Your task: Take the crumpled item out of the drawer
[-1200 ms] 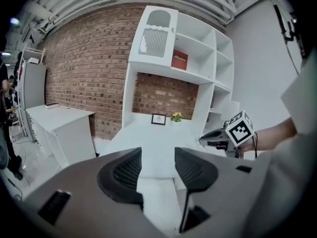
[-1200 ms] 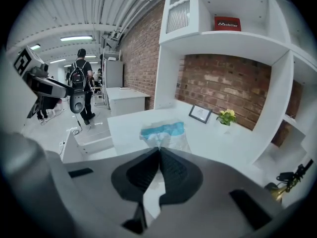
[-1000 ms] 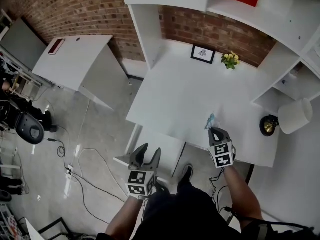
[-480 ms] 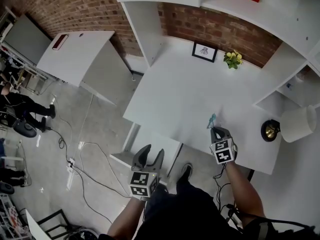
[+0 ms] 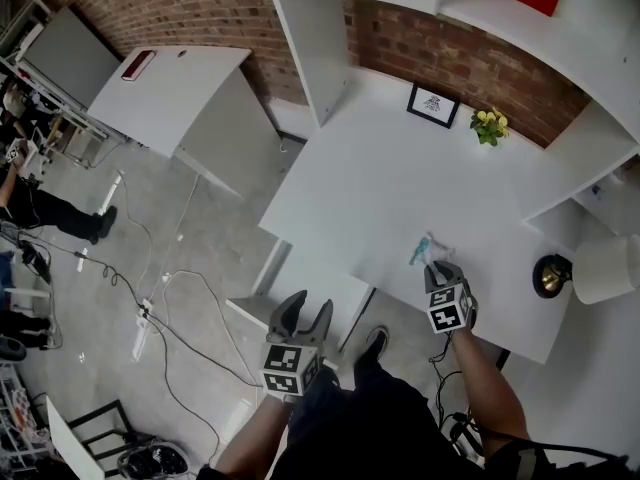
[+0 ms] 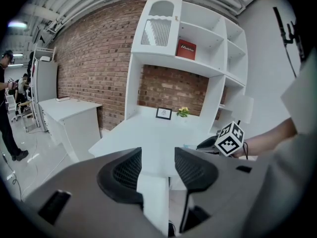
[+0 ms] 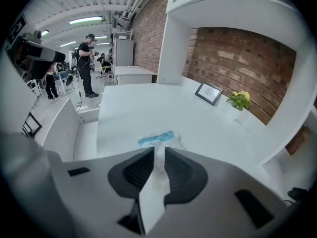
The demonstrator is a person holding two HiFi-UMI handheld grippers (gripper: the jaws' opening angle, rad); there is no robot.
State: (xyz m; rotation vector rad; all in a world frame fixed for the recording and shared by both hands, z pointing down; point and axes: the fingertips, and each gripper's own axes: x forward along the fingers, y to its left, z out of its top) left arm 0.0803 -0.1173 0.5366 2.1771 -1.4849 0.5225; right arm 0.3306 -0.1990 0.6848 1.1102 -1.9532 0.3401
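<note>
The crumpled item [image 5: 423, 247], a white wrapper with a light blue end, lies on the white desk [image 5: 380, 188] near its front edge. My right gripper [image 5: 440, 268] is just behind it. In the right gripper view its jaws [image 7: 159, 150] are opening, with a narrow gap, and the item's white tail [image 7: 156, 138] still runs between them. My left gripper [image 5: 303, 313] hangs lower, in front of the desk over the pulled-out white drawer [image 5: 262, 308]. Its jaws [image 6: 157, 152] stand open with nothing between them.
A framed picture [image 5: 434, 105] and a pot of yellow flowers [image 5: 489, 124] stand at the desk's back by the brick wall. A lamp [image 5: 600, 271] is at the right. A second white desk [image 5: 170, 78], floor cables [image 5: 150, 318] and a person [image 5: 40, 208] are at the left.
The head view has shifted a little. Both grippers stay nearly where they were, the right one at the crumpled item on the desk's front.
</note>
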